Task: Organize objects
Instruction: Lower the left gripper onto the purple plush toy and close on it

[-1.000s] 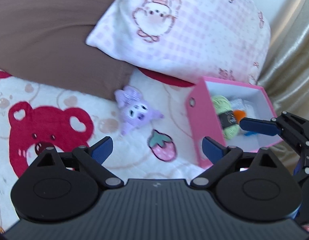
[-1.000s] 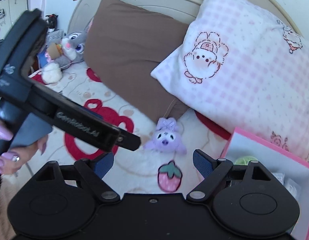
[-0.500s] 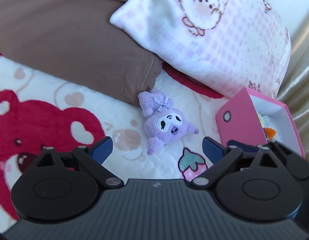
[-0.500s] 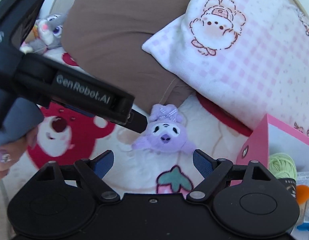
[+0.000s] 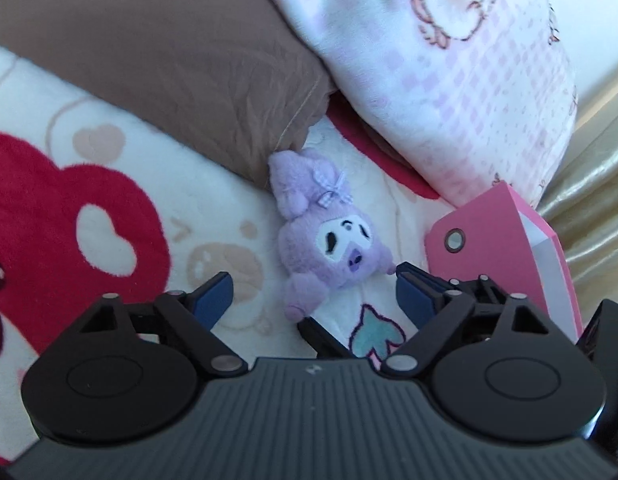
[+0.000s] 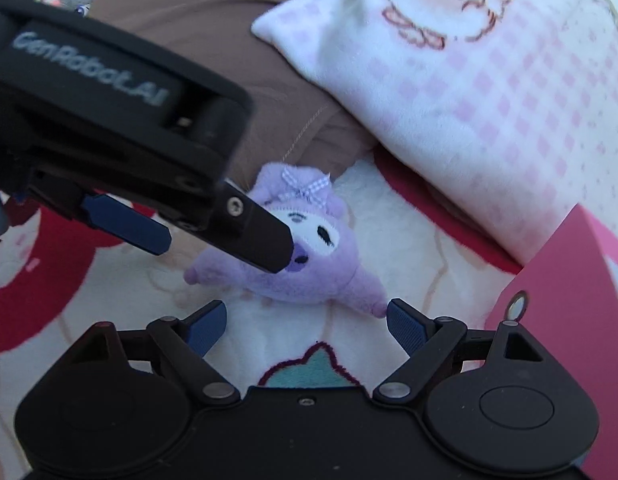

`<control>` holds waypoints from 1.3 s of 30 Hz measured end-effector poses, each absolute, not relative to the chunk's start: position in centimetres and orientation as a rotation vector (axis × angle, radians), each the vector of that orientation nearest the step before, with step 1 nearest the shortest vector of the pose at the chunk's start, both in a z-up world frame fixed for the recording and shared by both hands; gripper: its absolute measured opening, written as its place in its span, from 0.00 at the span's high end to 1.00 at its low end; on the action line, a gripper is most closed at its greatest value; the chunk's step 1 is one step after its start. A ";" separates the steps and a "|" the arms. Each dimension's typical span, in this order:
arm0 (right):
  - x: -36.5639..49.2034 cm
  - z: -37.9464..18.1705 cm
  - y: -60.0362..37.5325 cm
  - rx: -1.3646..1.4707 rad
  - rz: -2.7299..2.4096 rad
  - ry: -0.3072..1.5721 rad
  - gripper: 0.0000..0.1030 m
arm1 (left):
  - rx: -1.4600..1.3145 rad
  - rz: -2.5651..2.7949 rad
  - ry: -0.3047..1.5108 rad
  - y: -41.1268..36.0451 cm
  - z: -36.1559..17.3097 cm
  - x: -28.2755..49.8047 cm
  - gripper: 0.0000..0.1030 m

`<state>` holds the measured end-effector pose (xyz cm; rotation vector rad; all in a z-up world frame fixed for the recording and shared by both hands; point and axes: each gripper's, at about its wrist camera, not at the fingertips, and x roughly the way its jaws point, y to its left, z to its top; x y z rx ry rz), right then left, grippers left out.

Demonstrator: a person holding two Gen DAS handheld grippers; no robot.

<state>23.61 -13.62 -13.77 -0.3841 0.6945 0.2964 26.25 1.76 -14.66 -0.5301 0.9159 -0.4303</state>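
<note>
Left wrist view, nearest me: my left gripper has just been closing a little, yet its blue pads stand clear of the purple plush, which lies just ahead of the gap, gripped by nothing. My right gripper is spread wide too, its right pad at the toy's arm tip, holding nothing. Both tools crowd one soft toy, so I judge it best to let one close across the round body, low against the blanket, and keep the other clear. The plush lies face up, long axis running near to far, bow end toward the brown pillow. Right of it stands the pink box, the likely destination; farthest is the checked pillow.
</note>
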 end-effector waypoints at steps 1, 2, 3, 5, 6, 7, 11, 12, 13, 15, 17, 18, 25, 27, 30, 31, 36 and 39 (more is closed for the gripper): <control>23.9 -14.0 -13.7 -0.376 0.296 0.694 0.11 | -0.536 -0.427 0.912 1.8 -14.9 26.4 0.28; 24.0 -14.2 -13.7 -0.369 0.297 0.692 0.09 | -0.544 -0.429 0.905 1.8 -15.2 26.4 0.35; 24.2 -14.3 -13.7 -0.363 0.298 0.689 0.08 | -0.553 -0.429 0.896 1.8 -15.5 26.4 0.38; 24.5 -14.5 -13.7 -0.364 0.299 0.679 0.05 | -0.569 -0.425 0.876 1.8 -15.9 26.4 0.47; 24.7 -14.6 -13.7 -0.365 0.302 0.678 0.05 | -0.577 -0.423 0.868 1.8 -16.1 26.3 0.53; 24.9 -14.6 -13.8 -0.361 0.304 0.677 0.04 | -0.585 -0.421 0.863 1.9 -16.3 26.2 0.54; 25.5 -14.6 -14.3 -0.306 0.306 0.693 0.02 | -0.634 -0.438 0.834 1.9 -16.7 26.0 0.65; 25.5 -14.6 -14.3 -0.295 0.307 0.693 0.03 | -0.652 -0.447 0.833 1.9 -16.7 26.1 0.65; 25.4 -14.5 -14.4 -0.287 0.311 0.688 0.04 | -0.661 -0.453 0.838 1.9 -16.8 26.2 0.65; 25.1 -14.2 -14.4 -0.275 0.339 0.686 0.14 | -0.654 -0.460 0.845 1.8 -16.9 26.2 0.65; 24.7 -13.9 -14.4 -0.271 0.358 0.684 0.23 | -0.653 -0.460 0.846 1.7 -16.8 26.2 0.65; 24.5 -13.8 -14.3 -0.273 0.366 0.686 0.30 | -0.661 -0.474 0.846 1.8 -16.7 26.1 0.65; 21.6 -12.8 -13.8 -0.322 0.433 0.674 0.42 | -0.561 -0.482 0.929 1.8 -15.2 25.0 0.67; 20.7 -12.4 -13.8 -0.327 0.443 0.666 0.38 | -0.547 -0.466 0.946 2.3 -15.1 24.2 0.67; 20.5 -12.3 -13.9 -0.325 0.449 0.665 0.24 | -0.530 -0.442 0.942 3.3 -14.5 23.6 0.67; 20.4 -12.3 -13.9 -0.323 0.452 0.662 0.24 | -0.514 -0.435 0.929 3.6 -14.3 23.5 0.66; 21.8 -12.8 -13.1 -0.322 0.464 0.658 0.24 | -0.529 -0.375 0.876 5.4 -14.6 23.9 0.63; 23.6 -13.3 -12.9 -0.284 0.450 0.682 0.24 | -0.529 -0.338 0.852 6.0 -15.2 24.5 0.61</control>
